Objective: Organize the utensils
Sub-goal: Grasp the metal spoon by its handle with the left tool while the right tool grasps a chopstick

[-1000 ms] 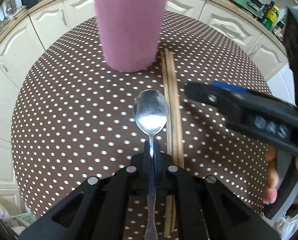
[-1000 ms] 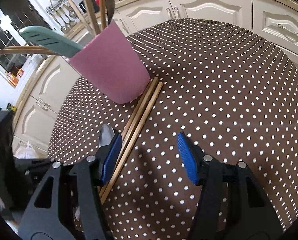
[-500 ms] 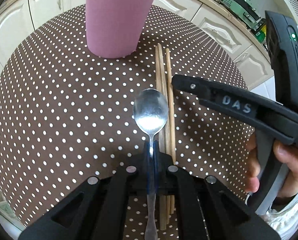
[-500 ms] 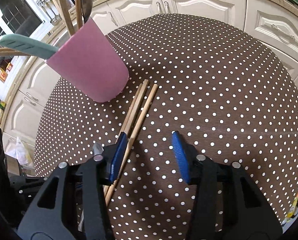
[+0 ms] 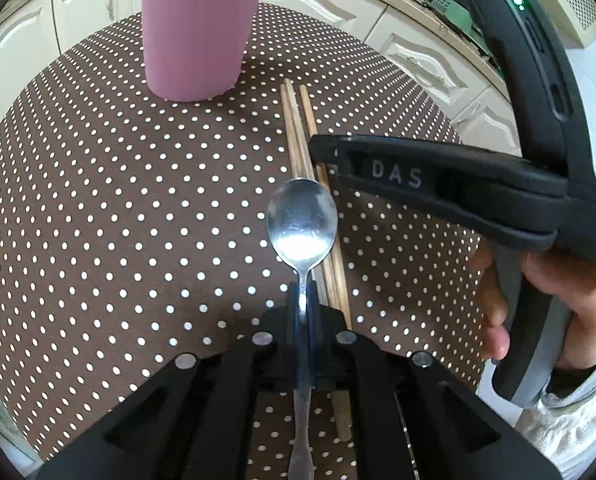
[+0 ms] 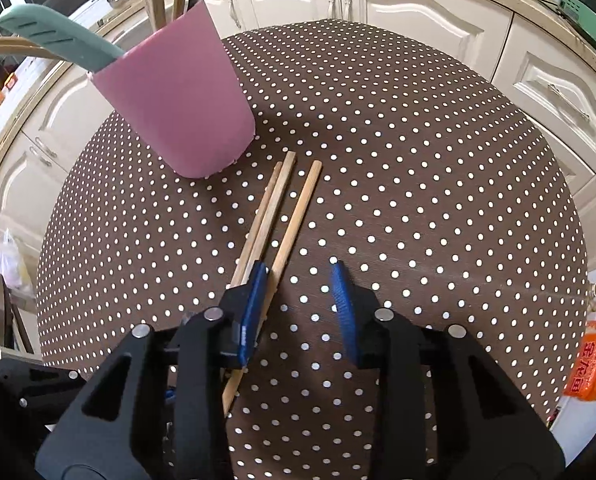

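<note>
Where the right gripper [image 5: 326, 148] nears chopsticks [image 5: 298, 128] — it reads "DAS".

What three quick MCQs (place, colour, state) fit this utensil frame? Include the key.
1. Where do the chopsticks lie?
A. inside the cup
B. flat on the dotted tablecloth beside the cup
C. on the counter

2. What colour is the utensil cup?
A. pink
B. white
C. green

3. What is the left gripper doing?
A. open and empty
B. shut on the spoon
C. shut on a chopstick

Key: B, they rest on the cloth near the cup's base; A, its wall is pink; B, the pads clamp the spoon's handle.
</note>
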`<state>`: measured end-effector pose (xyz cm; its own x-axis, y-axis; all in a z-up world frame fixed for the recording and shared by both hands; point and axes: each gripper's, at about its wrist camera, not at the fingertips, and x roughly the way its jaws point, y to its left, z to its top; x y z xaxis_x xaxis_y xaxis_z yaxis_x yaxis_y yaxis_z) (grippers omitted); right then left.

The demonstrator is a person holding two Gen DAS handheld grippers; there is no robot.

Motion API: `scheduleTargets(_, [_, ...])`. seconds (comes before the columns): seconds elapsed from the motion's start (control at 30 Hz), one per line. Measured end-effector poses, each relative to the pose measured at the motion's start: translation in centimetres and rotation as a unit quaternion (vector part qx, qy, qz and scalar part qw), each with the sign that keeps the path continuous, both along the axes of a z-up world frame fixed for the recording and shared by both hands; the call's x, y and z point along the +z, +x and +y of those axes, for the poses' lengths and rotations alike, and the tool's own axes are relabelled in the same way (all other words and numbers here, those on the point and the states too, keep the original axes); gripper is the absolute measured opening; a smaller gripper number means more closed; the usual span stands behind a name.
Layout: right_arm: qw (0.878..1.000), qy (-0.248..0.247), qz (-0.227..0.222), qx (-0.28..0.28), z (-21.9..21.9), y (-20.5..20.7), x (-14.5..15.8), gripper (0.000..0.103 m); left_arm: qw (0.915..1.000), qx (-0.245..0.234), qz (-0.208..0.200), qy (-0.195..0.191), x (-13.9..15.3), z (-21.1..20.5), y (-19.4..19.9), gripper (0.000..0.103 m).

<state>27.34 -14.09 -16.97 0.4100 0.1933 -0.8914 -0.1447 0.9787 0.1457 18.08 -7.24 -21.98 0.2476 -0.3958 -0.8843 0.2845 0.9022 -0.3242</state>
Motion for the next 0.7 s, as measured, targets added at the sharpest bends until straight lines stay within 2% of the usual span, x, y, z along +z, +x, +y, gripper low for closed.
scheduleTargets(0.17, [0.999,-0.025,0.013,0.022,0.8,0.4,0.2,0.033,0.9994,0.031,-0.002,0.013,0.2,1.1,1.6,0.003])
scheduleTargets(0.2, [0.999,-0.032,0.017,0.026,1.1,0.7,0.1,0.029,0.9992,0.037,-0.002,0.015,0.1,1.4,1.9,0.003])
scheduleTargets(0.3, [0.996,-0.078,0.015,0.041,2.5,1.3,0.1,0.025,0.9982,0.056,0.000,0.020,0.0,2.4,2.7,0.003])
scheduleTargets(0.33, [0.996,-0.082,0.015,0.042,2.6,1.5,0.1,0.022,0.9981,0.059,0.001,0.018,-0.1,2.8,3.0,0.003])
scheduleTargets(0.37, [0.995,-0.083,0.015,0.047,2.9,1.5,0.1,0.014,0.9978,0.064,0.001,0.018,-0.1,3.0,3.1,0.003])
scheduleTargets(0.5, [0.997,-0.063,0.010,0.053,2.9,1.2,0.4,0.006,0.9971,0.074,0.000,0.019,-0.2,4.7,4.8,0.003])
scheduleTargets(0.7, [0.999,-0.011,-0.012,0.044,1.2,-0.3,1.9,0.005,0.9967,0.078,-0.023,0.009,1.1,6.6,4.8,0.003])
